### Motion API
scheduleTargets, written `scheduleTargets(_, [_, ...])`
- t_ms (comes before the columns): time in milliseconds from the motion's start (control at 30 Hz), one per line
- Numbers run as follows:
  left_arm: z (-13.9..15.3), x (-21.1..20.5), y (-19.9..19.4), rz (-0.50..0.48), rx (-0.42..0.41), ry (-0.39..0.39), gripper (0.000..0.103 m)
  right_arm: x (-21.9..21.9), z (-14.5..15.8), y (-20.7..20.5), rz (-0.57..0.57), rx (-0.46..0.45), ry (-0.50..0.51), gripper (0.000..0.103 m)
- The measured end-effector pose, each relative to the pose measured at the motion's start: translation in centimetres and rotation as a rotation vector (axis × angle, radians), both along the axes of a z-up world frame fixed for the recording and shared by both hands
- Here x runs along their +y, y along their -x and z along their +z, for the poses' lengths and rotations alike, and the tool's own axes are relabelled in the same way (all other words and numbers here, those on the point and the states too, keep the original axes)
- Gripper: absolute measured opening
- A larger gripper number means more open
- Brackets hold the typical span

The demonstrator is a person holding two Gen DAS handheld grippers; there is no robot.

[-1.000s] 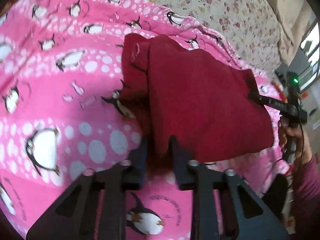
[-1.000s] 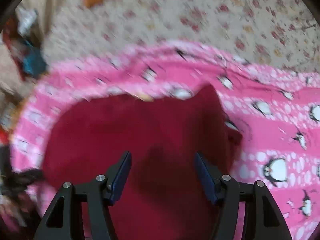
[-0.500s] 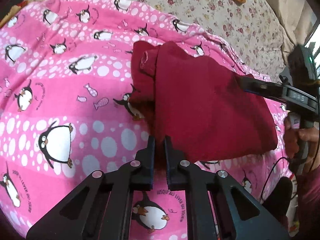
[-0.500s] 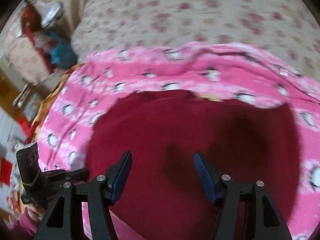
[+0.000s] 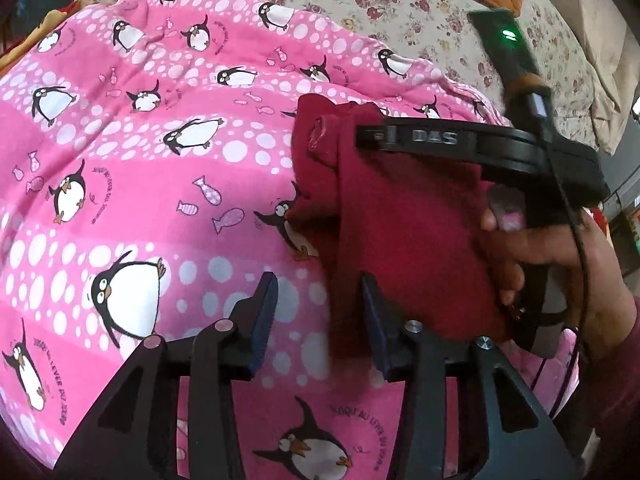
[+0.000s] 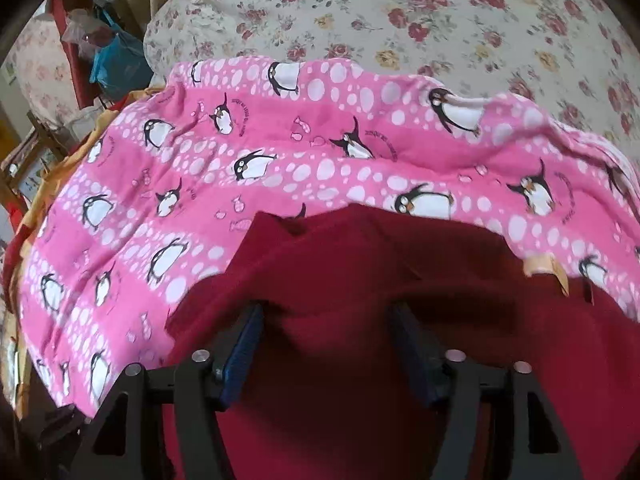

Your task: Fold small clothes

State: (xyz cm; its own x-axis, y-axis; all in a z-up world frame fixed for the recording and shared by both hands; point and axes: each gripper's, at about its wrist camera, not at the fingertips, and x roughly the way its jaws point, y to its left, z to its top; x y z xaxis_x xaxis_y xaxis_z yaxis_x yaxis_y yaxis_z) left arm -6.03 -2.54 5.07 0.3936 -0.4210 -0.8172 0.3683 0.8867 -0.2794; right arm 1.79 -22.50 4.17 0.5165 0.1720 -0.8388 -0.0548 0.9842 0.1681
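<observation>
While its jaws are opening, the left gripper (image 5: 316, 312) stands over the near edge of the dark red garment (image 5: 400, 240); that edge lies partly in the gap beside the right-hand pad, neither pad pressing it, so nothing is held; body tilted steeply down toward the bedding.

Right gripper (image 6: 326, 344): jaws wide and opening a little further; pads set down into the garment (image 6: 360, 320), cloth between them but no pinch visible; seen from the left wrist view, its body reaches level across the top of the cloth, gripped by the person's hand (image 5: 560, 264) at the right, sleeve at the frame edge.

Garment: lies doubled on the pink penguin blanket (image 5: 140, 160), one layer lapped over another, a bunched lump at its far left corner; a pale tag (image 6: 544, 266) shows at its far right edge.

Progress, as judged: one fold laid and just being let go; bunched corner unsmoothed; a further fold probably remains.

Surround: floral bedsheet (image 6: 440, 20) beyond the blanket.
</observation>
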Motion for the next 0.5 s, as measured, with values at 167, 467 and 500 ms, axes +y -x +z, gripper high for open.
scheduleTargets(167, [-0.2, 0.1, -0.2, -0.003, 0.001, 0.008, 0.042, 1.4, -0.8, -1.1, 0.009, 0.003, 0.089, 0.075])
scheduleTargets(467, [-0.4, 0.2, -0.2, 0.003, 0.007, 0.023, 0.044, 1.2, 2.0, -0.5, -0.011, -0.022, 0.039, 0.075])
scheduleTargets(500, [-0.4, 0.3, -0.2, 0.004, 0.006, 0.024, 0.044, 1.5, 1.3, -0.9, 0.0, 0.012, 0.045, 0.075])
